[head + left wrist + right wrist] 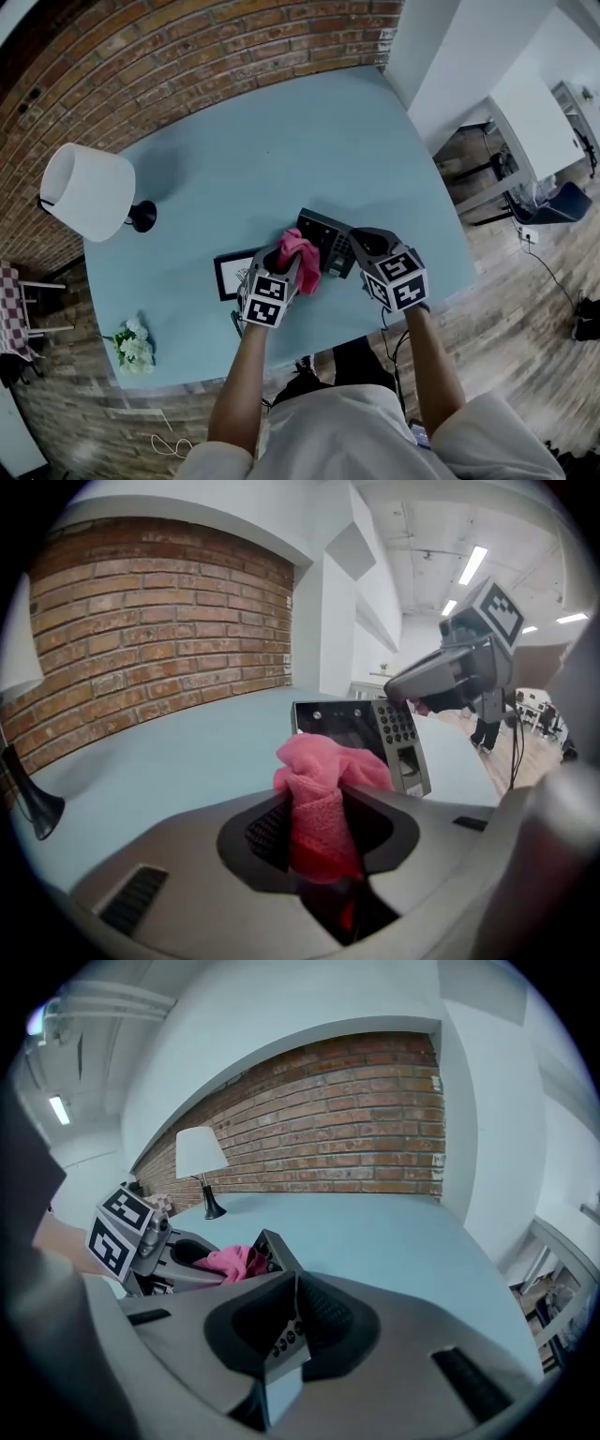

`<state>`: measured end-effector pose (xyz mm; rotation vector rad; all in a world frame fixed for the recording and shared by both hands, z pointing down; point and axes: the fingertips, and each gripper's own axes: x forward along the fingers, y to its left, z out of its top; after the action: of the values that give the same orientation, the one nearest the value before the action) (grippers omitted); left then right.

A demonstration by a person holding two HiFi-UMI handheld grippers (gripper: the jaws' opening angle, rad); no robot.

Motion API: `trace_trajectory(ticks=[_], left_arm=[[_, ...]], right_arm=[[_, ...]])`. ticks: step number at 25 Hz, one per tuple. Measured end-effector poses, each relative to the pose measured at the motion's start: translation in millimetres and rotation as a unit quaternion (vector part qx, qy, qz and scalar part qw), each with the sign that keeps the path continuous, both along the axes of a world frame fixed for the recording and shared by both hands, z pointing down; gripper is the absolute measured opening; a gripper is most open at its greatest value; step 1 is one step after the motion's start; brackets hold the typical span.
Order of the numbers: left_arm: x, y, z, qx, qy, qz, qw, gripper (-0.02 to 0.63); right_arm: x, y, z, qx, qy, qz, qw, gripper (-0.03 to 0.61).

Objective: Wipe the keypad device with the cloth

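The keypad device (325,241) is a dark slab with a glossy screen and number keys, held tilted above the pale blue table (281,150). My right gripper (356,246) is shut on its right edge; in the right gripper view the device (279,1344) sits clamped edge-on between the jaws. My left gripper (289,262) is shut on a pink cloth (299,253), whose bunched end rests against the device's left side. In the left gripper view the cloth (323,803) fills the jaws, with the device (366,731) just behind it.
A small black picture frame (234,274) lies flat beside my left gripper. A white-shaded lamp (89,192) stands at the table's left end, with white flowers (134,345) near the front-left corner. A brick wall (169,66) runs along the far side.
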<state>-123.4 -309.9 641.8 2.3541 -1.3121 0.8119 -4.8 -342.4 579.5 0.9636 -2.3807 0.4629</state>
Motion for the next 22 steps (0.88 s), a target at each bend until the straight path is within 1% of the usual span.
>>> trace_trajectory(ticks=[5, 7, 9, 11, 13, 15, 17, 19, 22], left_arm=[[-3.6, 10.2, 12.5, -0.017, -0.027, 0.012, 0.9994, 0.156], [-5.2, 13.4, 16.9, -0.024, -0.028, 0.012, 0.9993, 0.156], [-7.3, 14.8, 19.4, -0.030, -0.010, 0.003, 0.9995, 0.156], [-10.6, 14.2, 15.7, -0.031, 0.018, -0.009, 0.9993, 0.155], [-11.3, 10.2, -0.1, -0.013, 0.039, -0.012, 0.9991, 0.155], [-6.3, 2.6, -23.0, 0.014, 0.054, -0.005, 0.9984, 0.155], [2.1, -7.7, -46.4, 0.042, 0.056, 0.005, 0.9976, 0.155], [14.1, -18.0, -66.0, 0.063, 0.057, 0.016, 0.9962, 0.155], [33.7, -31.3, -81.2, 0.079, 0.066, 0.026, 0.9944, 0.155]], right_arm=[[-0.1, 0.6, 0.2, -0.003, -0.009, 0.003, 1.000, 0.028], [0.5, 0.5, -0.1, -0.014, -0.024, 0.008, 1.000, 0.029], [3.3, -0.5, -2.4, -0.030, -0.055, 0.025, 0.998, 0.029], [8.8, -2.3, -3.9, -0.034, -0.068, 0.040, 0.996, 0.028], [14.4, -2.5, -2.0, -0.030, -0.052, 0.044, 0.997, 0.029], [18.5, -1.0, 0.8, -0.029, -0.041, 0.045, 0.998, 0.029], [19.9, -0.1, 2.5, -0.031, -0.045, 0.048, 0.997, 0.040], [19.9, -0.1, 2.6, -0.034, -0.053, 0.050, 0.997, 0.037], [19.7, -0.4, 2.8, -0.035, -0.058, 0.047, 0.997, 0.041]])
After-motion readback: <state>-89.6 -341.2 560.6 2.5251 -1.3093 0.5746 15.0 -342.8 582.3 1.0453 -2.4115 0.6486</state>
